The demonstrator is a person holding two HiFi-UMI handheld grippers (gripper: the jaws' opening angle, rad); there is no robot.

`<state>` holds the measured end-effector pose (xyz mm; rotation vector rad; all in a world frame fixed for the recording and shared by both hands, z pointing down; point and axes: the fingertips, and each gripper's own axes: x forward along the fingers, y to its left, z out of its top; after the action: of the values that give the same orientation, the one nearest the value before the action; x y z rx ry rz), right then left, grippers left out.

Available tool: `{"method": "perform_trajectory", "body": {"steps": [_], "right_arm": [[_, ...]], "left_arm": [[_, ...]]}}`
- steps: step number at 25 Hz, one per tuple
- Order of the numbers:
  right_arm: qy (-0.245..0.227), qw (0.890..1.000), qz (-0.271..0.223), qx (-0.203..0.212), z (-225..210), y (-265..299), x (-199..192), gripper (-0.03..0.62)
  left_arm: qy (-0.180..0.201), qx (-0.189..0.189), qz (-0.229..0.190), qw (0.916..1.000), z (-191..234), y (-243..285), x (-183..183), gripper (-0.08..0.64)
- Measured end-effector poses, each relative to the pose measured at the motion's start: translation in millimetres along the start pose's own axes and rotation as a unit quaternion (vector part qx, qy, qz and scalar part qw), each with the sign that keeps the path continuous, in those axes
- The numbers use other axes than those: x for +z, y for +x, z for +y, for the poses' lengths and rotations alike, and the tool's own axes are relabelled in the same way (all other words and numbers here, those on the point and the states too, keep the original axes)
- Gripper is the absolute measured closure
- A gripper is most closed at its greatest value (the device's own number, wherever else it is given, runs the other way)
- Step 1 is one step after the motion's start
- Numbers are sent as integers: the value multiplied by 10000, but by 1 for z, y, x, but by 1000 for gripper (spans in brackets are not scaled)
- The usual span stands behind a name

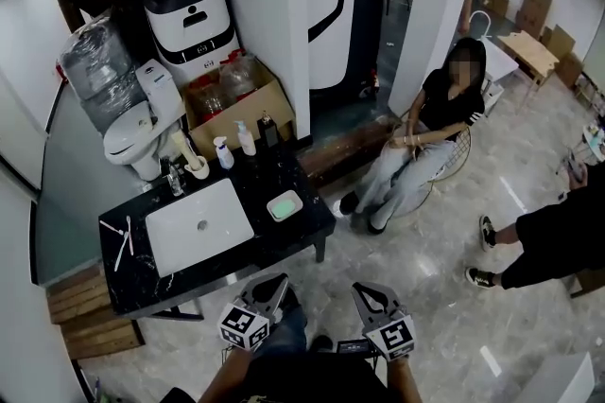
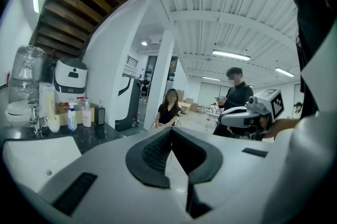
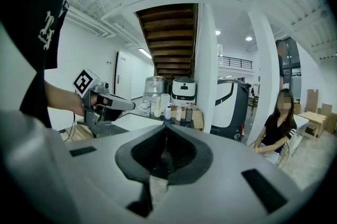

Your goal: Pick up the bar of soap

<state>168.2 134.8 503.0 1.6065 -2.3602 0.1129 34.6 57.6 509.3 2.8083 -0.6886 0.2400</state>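
The pale green bar of soap (image 1: 284, 203) lies in a white dish on the right end of the black counter (image 1: 284, 245), beside the white sink (image 1: 198, 226). Both grippers hang low in front of the counter, well short of the soap. In the head view my left gripper (image 1: 272, 286) is below the counter's front edge and my right gripper (image 1: 367, 293) is to its right. The left gripper (image 2: 170, 130) has its dark pads met at the tip, with nothing between them. The right gripper (image 3: 165, 126) is likewise shut and empty. The soap shows in neither gripper view.
Pump bottles (image 1: 245, 140), a cup (image 1: 198, 167) and a faucet (image 1: 175, 179) line the counter's back. Behind stand a toilet (image 1: 130, 142), a water jug (image 1: 95, 62), a cardboard box (image 1: 241, 103) and a white machine (image 1: 191, 19). A person sits at right (image 1: 425, 141); another person's legs (image 1: 539, 245) are nearby.
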Motion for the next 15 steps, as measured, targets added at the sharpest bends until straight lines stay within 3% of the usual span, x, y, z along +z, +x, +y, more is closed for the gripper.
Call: {"method": "perform_trajectory", "body": {"steps": [15], "right_arm": [[-250,9991,273,206,-72,148,31,581]], "left_arm": [[46,-76,56,9999,123,85,36,551]]}}
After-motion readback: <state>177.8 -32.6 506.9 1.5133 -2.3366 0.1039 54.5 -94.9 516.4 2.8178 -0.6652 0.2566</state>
